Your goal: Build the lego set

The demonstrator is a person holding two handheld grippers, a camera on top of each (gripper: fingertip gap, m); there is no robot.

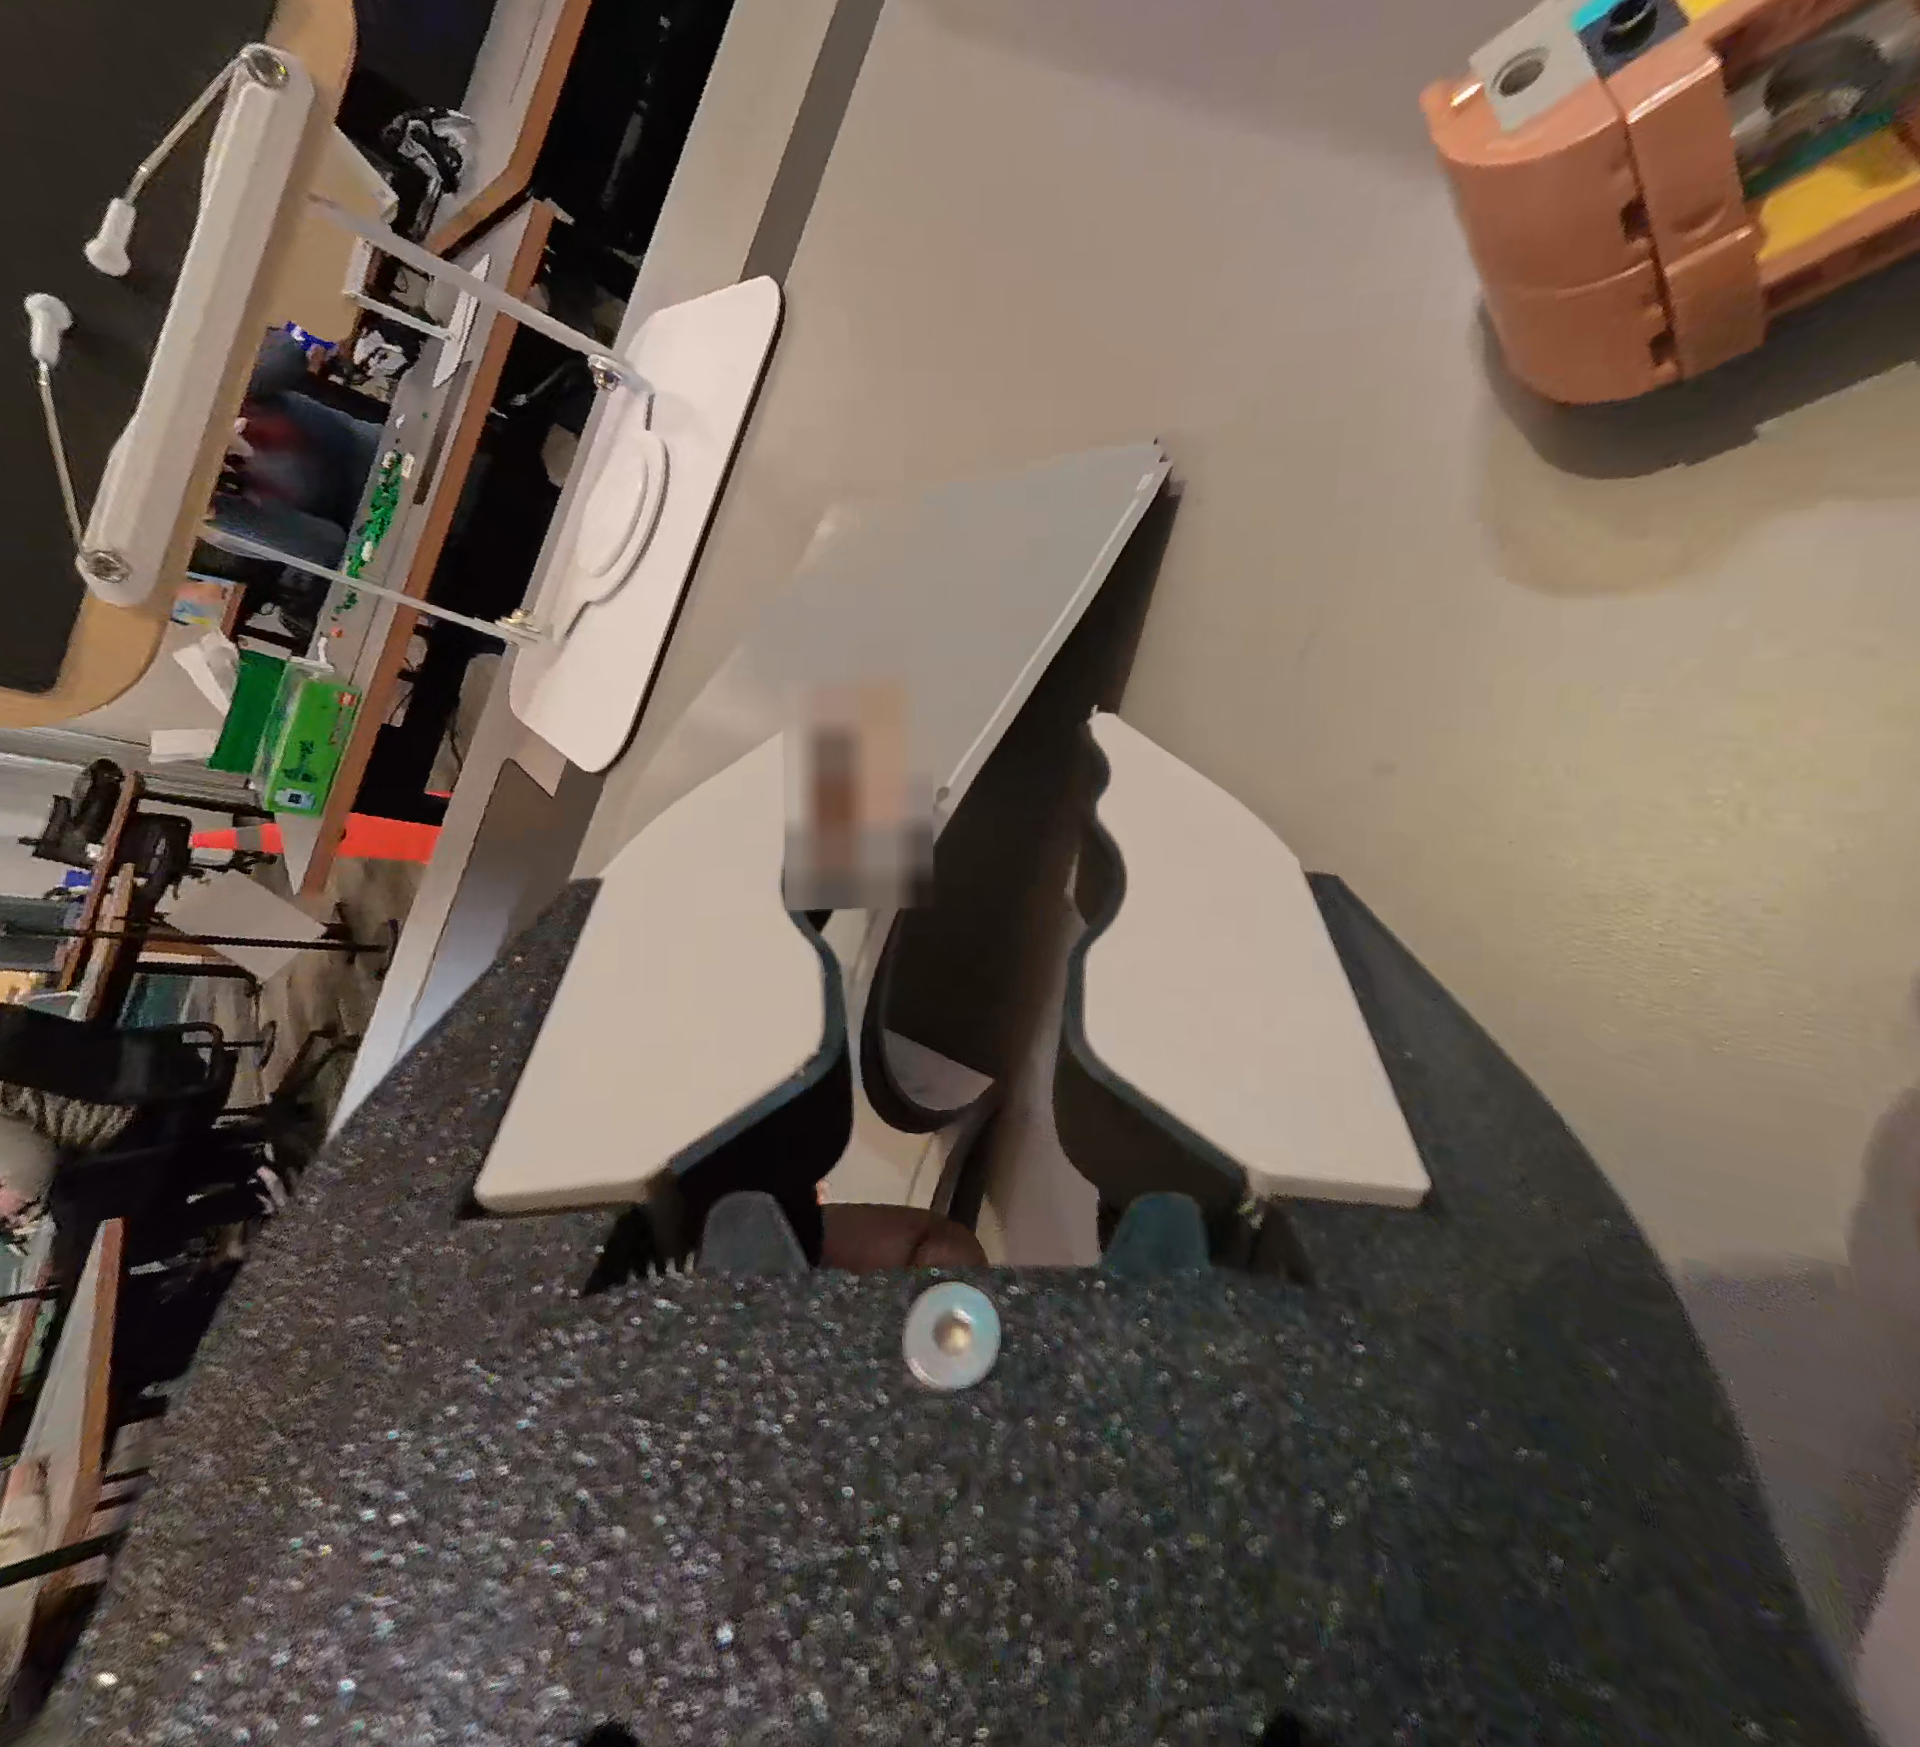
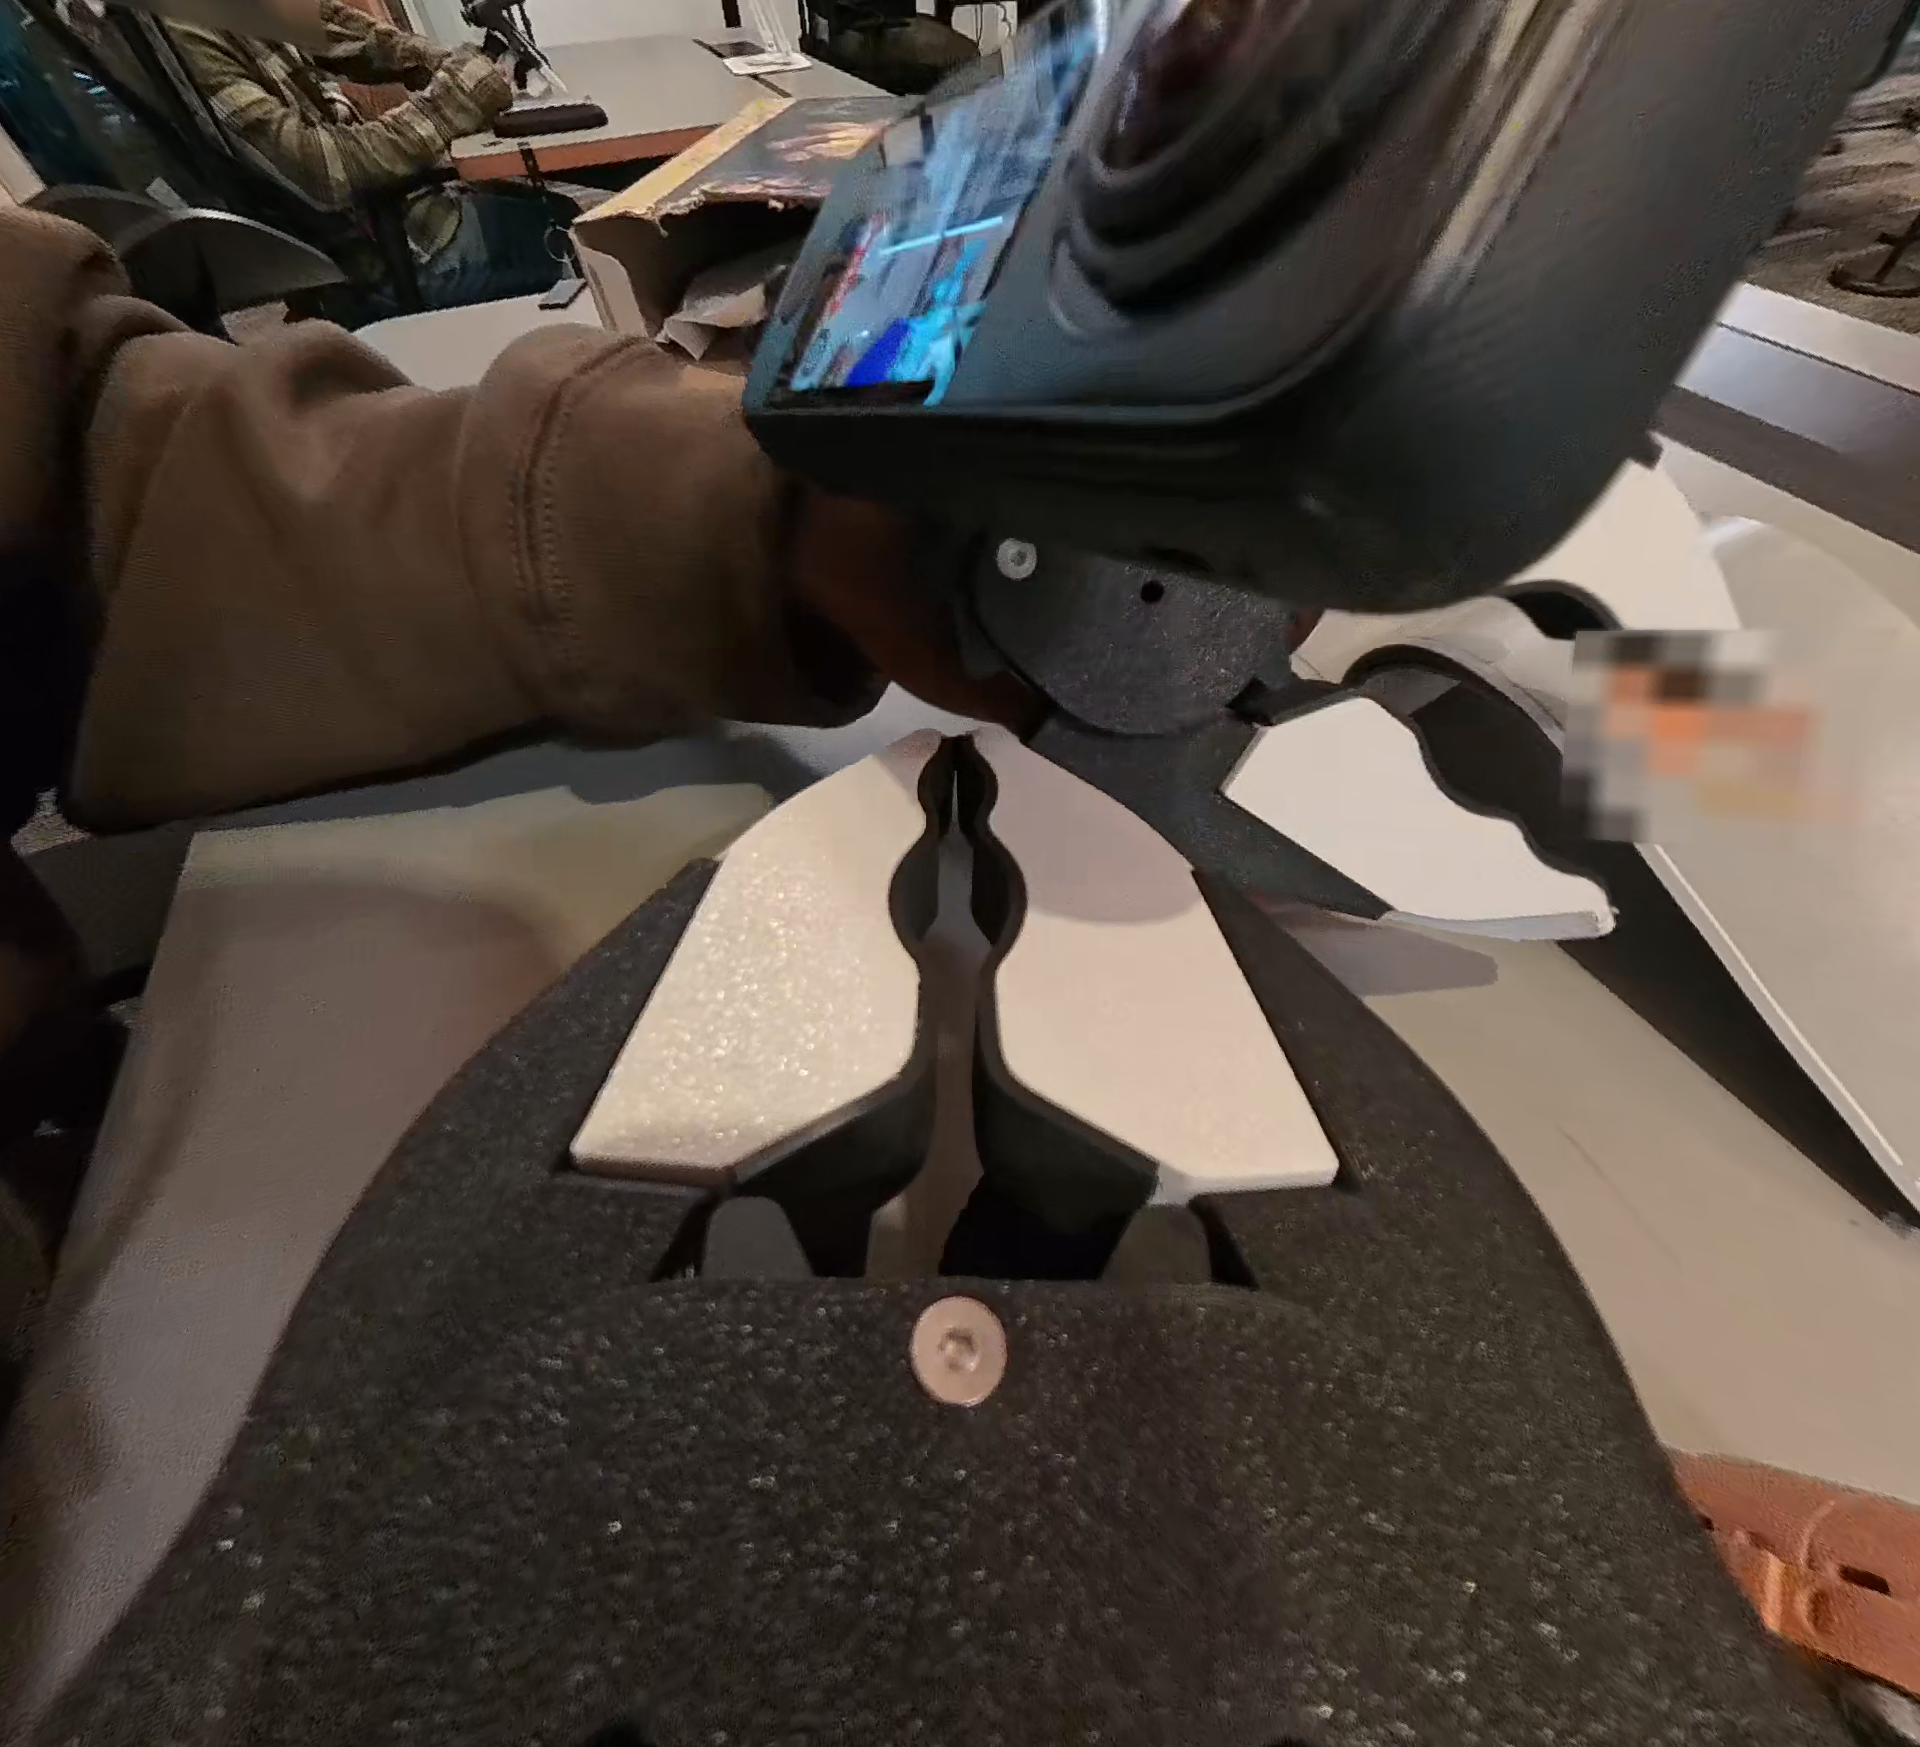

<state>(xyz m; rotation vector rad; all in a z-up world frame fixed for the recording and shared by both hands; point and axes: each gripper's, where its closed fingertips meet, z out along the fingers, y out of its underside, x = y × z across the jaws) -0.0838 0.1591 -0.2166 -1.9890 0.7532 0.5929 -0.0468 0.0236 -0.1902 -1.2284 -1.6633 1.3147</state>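
A partly built lego model (image 1: pixel 1621 222) with brown curved walls and yellow, teal and grey bricks stands on the pale table (image 1: pixel 1351 762) at the upper right. Its brown corner also shows in the right wrist view (image 2: pixel 1808 1572) at the lower right. My left gripper (image 1: pixel 935 824) has its fingers apart with raised pages of the instruction booklet (image 1: pixel 966 596) between them. The pages lie over the left fingertip. The booklet (image 2: pixel 1787 991) and the left gripper (image 2: pixel 1455 762) show in the right wrist view too. My right gripper (image 2: pixel 961 752) is shut and empty just above the table.
A brown sleeve (image 2: pixel 364 554) and the left gripper's camera (image 2: pixel 1299 191) fill the space ahead of my right gripper. A torn cardboard box (image 2: pixel 686 243) lies beyond. A white stand (image 1: pixel 644 523) sits at the table's left edge. People sit at far tables. Tip to tip, the grippers are about 15 cm apart.
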